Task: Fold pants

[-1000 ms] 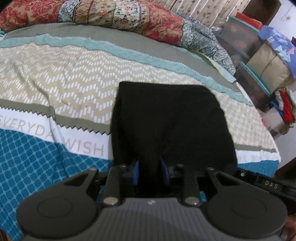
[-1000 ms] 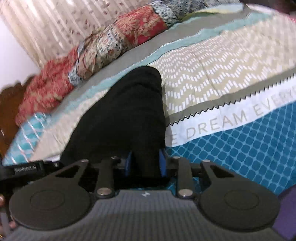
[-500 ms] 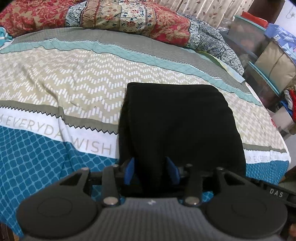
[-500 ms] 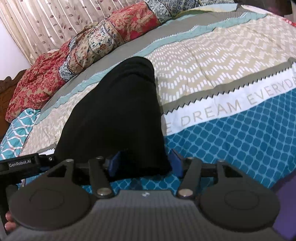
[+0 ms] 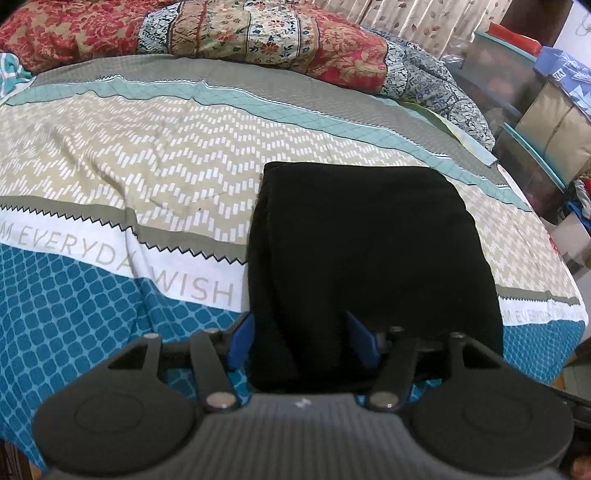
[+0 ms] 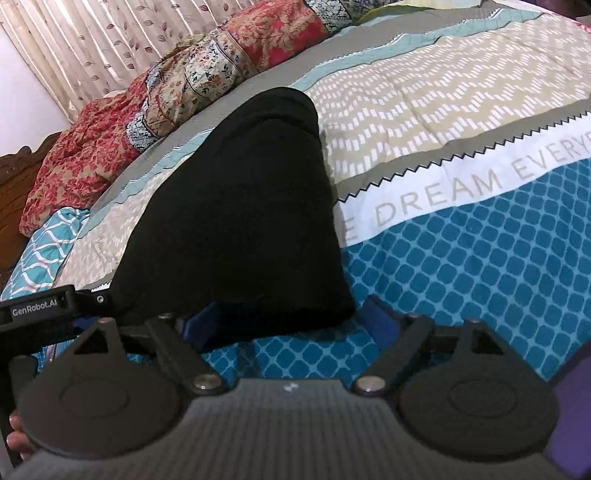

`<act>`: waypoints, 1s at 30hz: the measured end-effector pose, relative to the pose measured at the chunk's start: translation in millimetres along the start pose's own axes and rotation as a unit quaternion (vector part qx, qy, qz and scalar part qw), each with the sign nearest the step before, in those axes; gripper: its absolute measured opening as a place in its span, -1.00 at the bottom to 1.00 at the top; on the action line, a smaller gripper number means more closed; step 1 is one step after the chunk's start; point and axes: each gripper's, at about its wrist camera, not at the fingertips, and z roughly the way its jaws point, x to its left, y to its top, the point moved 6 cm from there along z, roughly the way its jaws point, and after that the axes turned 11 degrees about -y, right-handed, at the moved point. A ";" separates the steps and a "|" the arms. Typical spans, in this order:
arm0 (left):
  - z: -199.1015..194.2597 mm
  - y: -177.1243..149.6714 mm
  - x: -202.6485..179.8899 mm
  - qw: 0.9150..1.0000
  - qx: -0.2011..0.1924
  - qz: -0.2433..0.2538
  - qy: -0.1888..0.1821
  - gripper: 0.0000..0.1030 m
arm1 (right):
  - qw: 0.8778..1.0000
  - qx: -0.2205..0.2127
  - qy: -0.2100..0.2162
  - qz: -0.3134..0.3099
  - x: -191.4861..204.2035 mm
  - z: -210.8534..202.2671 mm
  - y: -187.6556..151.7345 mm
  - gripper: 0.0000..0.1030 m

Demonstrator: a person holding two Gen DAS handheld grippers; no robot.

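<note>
Pants: I saw the black pants (image 5: 369,258) lying folded into a compact, roughly rectangular stack on the bedspread (image 5: 129,166), its near edge over the blue patterned band and its far edge up on the beige zigzag band.
Left gripper: My left gripper (image 5: 301,336) sat low at the near left corner of the stack. Its jaws had just been opening and stood about half apart, blue pads on either side of the corner fold with the cloth between them. The pads no longer pinched it, as far as I could tell.
Right gripper: My right gripper (image 6: 291,321) was at the near right corner, in its own view. Its jaws had just been opening and were spread wide; the pants' hem lay slack between the pads, clear of the right one, and the bedspread showed through the gap below it.
Bedspread: It carried a white strip with grey lettering, running under the stack.
Quilt: A red floral quilt (image 5: 221,33) was bunched along the far side of the bed, well apart from the pants.
Curtain: A leaf-print curtain (image 6: 92,48) hung behind the quilt.
Hand: I made out fingertips (image 6: 14,435) at the lower left edge of the right view, behind the gripper body.
</note>
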 end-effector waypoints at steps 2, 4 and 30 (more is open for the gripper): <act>0.5 -0.2 1.8 1.000 0.000 -0.002 0.000 0.18 | 1.000 -0.003 0.013 0.017 -1.4 0.0 -0.4 0.81; 1.3 -0.5 3.2 1.000 0.000 -0.005 0.000 0.24 | 0.999 -0.006 0.028 0.039 -5.4 -0.3 0.2 0.84; 5.5 60.6 42.2 0.990 -0.022 -0.072 -0.118 0.99 | 0.995 -0.051 0.082 0.015 -30.8 -7.7 59.6 1.00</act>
